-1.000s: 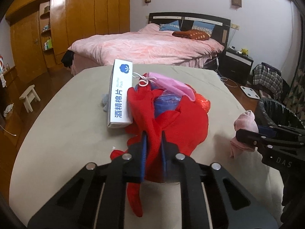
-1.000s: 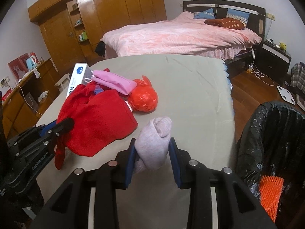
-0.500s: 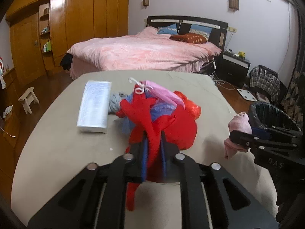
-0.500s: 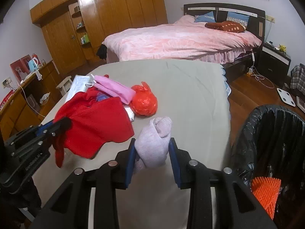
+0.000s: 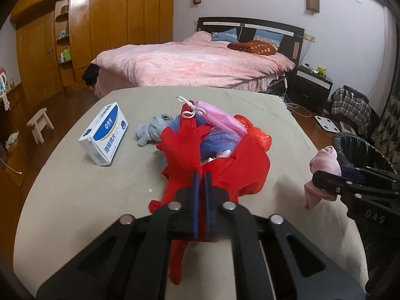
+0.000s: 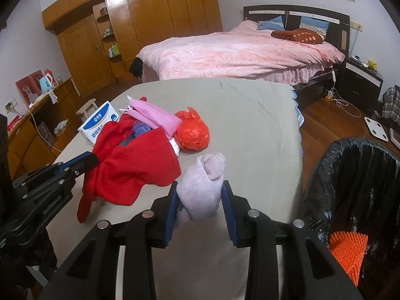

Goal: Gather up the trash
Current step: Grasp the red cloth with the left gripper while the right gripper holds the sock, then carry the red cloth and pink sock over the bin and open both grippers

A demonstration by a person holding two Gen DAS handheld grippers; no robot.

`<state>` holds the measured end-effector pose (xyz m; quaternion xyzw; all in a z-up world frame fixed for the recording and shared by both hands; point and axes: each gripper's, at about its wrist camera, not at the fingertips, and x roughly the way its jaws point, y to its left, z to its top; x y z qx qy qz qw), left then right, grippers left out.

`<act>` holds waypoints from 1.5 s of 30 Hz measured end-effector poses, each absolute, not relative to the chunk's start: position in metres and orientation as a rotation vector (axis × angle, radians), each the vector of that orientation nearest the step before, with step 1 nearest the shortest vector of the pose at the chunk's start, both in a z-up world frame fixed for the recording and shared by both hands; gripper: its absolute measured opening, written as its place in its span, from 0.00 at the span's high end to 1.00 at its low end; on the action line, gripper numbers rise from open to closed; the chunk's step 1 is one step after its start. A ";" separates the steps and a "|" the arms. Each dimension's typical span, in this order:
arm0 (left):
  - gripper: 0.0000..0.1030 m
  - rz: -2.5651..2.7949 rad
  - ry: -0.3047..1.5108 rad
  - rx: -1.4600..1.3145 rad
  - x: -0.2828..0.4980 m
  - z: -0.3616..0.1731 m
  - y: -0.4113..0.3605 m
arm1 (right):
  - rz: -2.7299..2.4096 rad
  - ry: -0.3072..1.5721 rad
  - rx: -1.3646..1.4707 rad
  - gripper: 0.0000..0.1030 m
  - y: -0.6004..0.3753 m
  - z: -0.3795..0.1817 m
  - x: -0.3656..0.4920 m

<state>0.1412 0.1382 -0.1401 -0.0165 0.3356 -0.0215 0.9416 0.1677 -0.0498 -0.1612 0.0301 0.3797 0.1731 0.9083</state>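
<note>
Right wrist: bin (image 6: 355, 175) bottom cut off

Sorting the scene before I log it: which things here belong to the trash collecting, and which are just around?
Job: red cloth, pink sock, red bag, pink mask, white box, bin.
Around: bed, stool, scale.

light: dim even indoor, cool cast | shadows: soft under red cloth (image 5: 217, 170) on bench (image 5: 75, 187) | glare: faint on wardrobe (image 6: 160, 22) | distortion: heavy fisheye, dark corners | focus: sharp, mild noise
</note>
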 end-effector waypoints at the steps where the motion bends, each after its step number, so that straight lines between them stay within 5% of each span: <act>1: 0.97 -0.043 0.682 -0.039 0.141 -0.139 0.139 | 0.358 0.782 0.063 0.67 -0.050 -0.161 0.167; 20: 0.98 -0.107 0.544 -0.092 0.121 -0.073 0.132 | 0.373 0.680 0.090 0.67 -0.063 -0.114 0.160; 45: 0.98 -0.437 0.479 -0.069 0.095 -0.034 0.003 | 0.164 0.579 0.129 0.67 -0.184 -0.065 0.109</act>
